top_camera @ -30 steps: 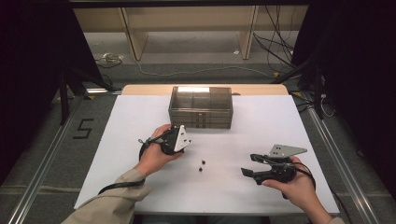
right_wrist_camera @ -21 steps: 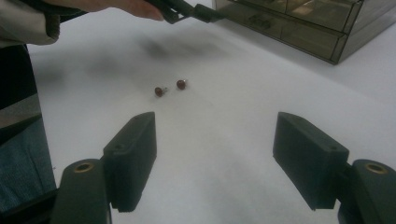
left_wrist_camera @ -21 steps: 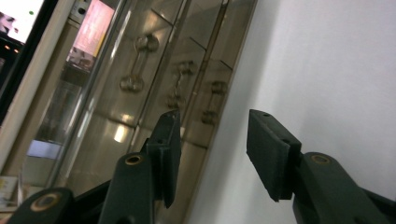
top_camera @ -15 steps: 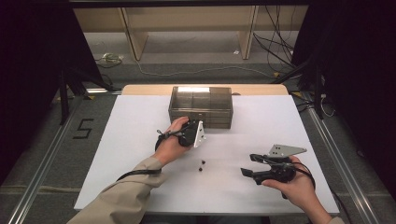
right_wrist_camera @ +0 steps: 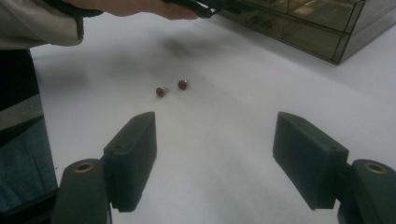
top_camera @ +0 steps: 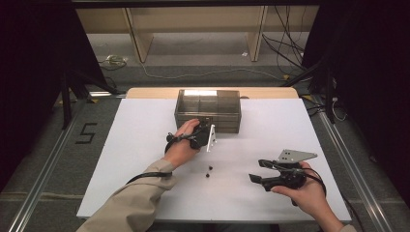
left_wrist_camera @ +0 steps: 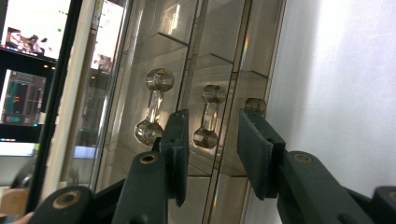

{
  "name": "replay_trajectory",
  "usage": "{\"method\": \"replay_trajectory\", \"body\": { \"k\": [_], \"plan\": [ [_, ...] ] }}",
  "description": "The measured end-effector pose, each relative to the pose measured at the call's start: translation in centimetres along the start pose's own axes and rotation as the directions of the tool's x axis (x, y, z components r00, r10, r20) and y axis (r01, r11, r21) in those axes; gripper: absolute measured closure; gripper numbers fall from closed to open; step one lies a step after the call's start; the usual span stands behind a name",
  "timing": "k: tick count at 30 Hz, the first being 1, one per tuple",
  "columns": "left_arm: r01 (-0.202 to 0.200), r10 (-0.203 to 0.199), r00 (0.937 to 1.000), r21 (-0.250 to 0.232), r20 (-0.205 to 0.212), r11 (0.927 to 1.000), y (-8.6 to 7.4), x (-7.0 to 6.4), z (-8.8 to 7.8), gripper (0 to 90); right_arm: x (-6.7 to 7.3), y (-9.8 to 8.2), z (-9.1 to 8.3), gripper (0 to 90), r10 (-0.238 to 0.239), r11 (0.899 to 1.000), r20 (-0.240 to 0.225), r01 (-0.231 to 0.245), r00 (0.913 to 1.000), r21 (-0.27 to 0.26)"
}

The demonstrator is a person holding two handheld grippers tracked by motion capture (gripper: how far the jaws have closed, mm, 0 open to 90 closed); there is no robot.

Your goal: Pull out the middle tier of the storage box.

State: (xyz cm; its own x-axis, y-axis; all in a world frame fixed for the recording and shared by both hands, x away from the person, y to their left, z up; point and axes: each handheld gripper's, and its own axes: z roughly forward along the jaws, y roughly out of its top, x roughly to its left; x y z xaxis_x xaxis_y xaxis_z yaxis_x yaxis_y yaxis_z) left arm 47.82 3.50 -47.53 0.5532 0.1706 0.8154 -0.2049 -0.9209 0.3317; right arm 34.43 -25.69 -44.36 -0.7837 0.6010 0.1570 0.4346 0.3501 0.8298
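A smoky clear drawer box (top_camera: 209, 108) stands at the back middle of the white table. My left gripper (top_camera: 207, 131) is turned on its side and reaches the box's front. In the left gripper view its jaws (left_wrist_camera: 212, 119) have just been closing around a clear bar handle (left_wrist_camera: 207, 119) on one drawer; gaps still show beside the handle, so they are open. Another handle (left_wrist_camera: 153, 105) lies beside it. My right gripper (top_camera: 256, 170) rests open at the front right, pointing left. Two small dark red pins (right_wrist_camera: 182, 84) (right_wrist_camera: 161, 91) lie ahead of it, also seen as dark pins (top_camera: 209, 171).
The white table sheet (top_camera: 121, 159) has free room at the left and the front. The box (right_wrist_camera: 303, 23) shows at the top right of the right gripper view, with a sleeve (right_wrist_camera: 37, 23) and hand at the top left. Cables and wooden furniture legs lie beyond the table.
My left hand has moved forward and to the right, from the middle of the table up to the front of the drawer box. The right hand has kept still.
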Motion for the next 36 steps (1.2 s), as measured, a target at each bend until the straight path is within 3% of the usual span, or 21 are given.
{"method": "replay_trajectory", "body": {
  "k": [3,15,17,30,36],
  "plan": [
    [-0.024,0.025,0.9994,0.022,-0.022,0.9995,0.1,-0.1,0.0,66.7,0.0,0.0,0.0,31.0,0.000,1.000,0.000,0.000,1.0000,0.000],
    [-0.037,0.041,0.9958,0.052,-0.082,0.9980,0.8,-0.9,0.5,74.6,0.0,0.0,0.0,31.0,-0.001,1.000,-0.001,0.001,1.0000,-0.006],
    [-0.059,0.066,0.9935,0.071,-0.093,0.9957,1.0,-1.0,0.5,75.2,0.0,0.0,0.0,31.0,-0.001,1.000,0.000,0.001,1.0000,-0.003],
    [-0.057,0.072,0.9865,0.099,-0.147,0.9934,1.3,-1.7,0.8,78.4,0.0,0.1,0.0,31.2,-0.003,1.000,0.000,0.003,1.0000,-0.002],
    [-0.059,0.074,0.9861,0.101,-0.149,0.9931,1.3,-1.8,0.8,77.0,0.0,0.0,0.0,31.2,-0.003,1.000,0.000,0.003,1.0000,-0.002]
  ]
}}
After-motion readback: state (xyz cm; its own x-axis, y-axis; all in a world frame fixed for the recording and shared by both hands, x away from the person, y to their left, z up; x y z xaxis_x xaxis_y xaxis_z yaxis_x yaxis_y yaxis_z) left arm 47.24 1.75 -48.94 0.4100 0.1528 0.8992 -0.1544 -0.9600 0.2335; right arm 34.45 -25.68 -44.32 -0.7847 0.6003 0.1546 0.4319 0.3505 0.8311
